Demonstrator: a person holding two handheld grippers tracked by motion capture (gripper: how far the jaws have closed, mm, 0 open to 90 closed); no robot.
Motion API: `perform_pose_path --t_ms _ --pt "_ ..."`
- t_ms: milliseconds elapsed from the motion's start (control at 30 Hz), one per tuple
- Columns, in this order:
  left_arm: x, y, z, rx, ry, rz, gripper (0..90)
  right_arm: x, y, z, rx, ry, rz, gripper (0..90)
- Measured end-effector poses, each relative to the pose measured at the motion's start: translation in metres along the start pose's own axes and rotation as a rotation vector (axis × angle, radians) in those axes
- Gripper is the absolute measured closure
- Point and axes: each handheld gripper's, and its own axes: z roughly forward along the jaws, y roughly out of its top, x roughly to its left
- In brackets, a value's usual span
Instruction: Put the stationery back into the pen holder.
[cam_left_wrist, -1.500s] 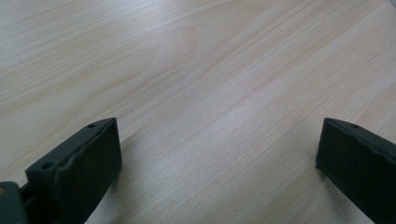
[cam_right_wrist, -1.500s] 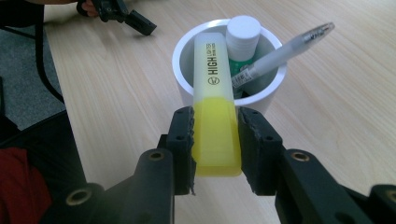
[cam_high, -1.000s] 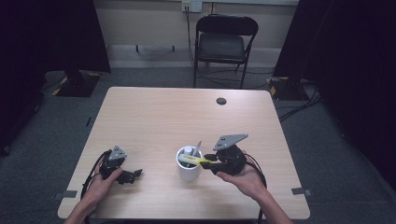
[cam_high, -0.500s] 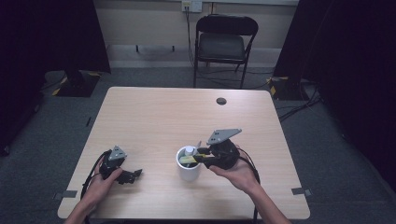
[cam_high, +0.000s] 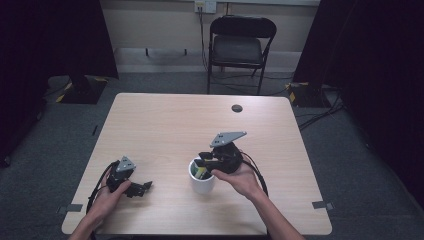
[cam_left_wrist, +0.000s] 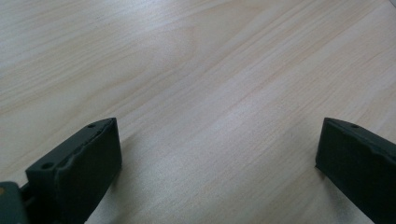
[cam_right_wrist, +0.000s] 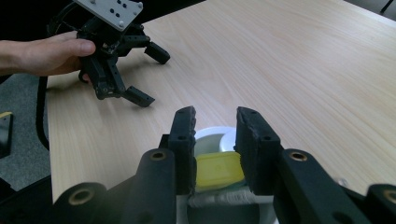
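A white cup (cam_high: 202, 184) stands near the table's front middle. My right gripper (cam_high: 202, 161) hangs just over its mouth, shut on a yellow plastic object (cam_high: 201, 173) that dips into the cup. In the right gripper view the yellow object (cam_right_wrist: 218, 170) sits pinched between the two black jaws of the right gripper (cam_right_wrist: 215, 123), above the cup rim (cam_right_wrist: 212, 132), with pale items under it inside the cup. My left gripper (cam_high: 142, 189) rests at the front left of the table, open. Its jaws stand wide apart over bare wood, left gripper (cam_left_wrist: 218, 135).
The light wooden table (cam_high: 165, 125) has a small black round cap (cam_high: 236, 108) near its far edge. A black folding chair (cam_high: 240, 45) stands beyond it. Cables trail from both grippers off the front edge. The left gripper (cam_right_wrist: 150, 77) lies to the cup's left.
My right gripper has moved left over the cup, carrying the yellow object from lying across the rim to dipping inside. The left hand has stayed where it was.
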Motion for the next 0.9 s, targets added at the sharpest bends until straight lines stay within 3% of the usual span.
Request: perform_pose_path --t_ms 333,900 --pt "0.0 0.0 0.0 0.001 0.0 0.001 0.0 0.002 0.0 0.024 -0.004 0.004 -0.012 68.4" --pt "0.0 0.0 0.0 0.002 0.0 0.002 0.0 0.0 0.001 0.04 -0.059 0.022 0.016 66.4"
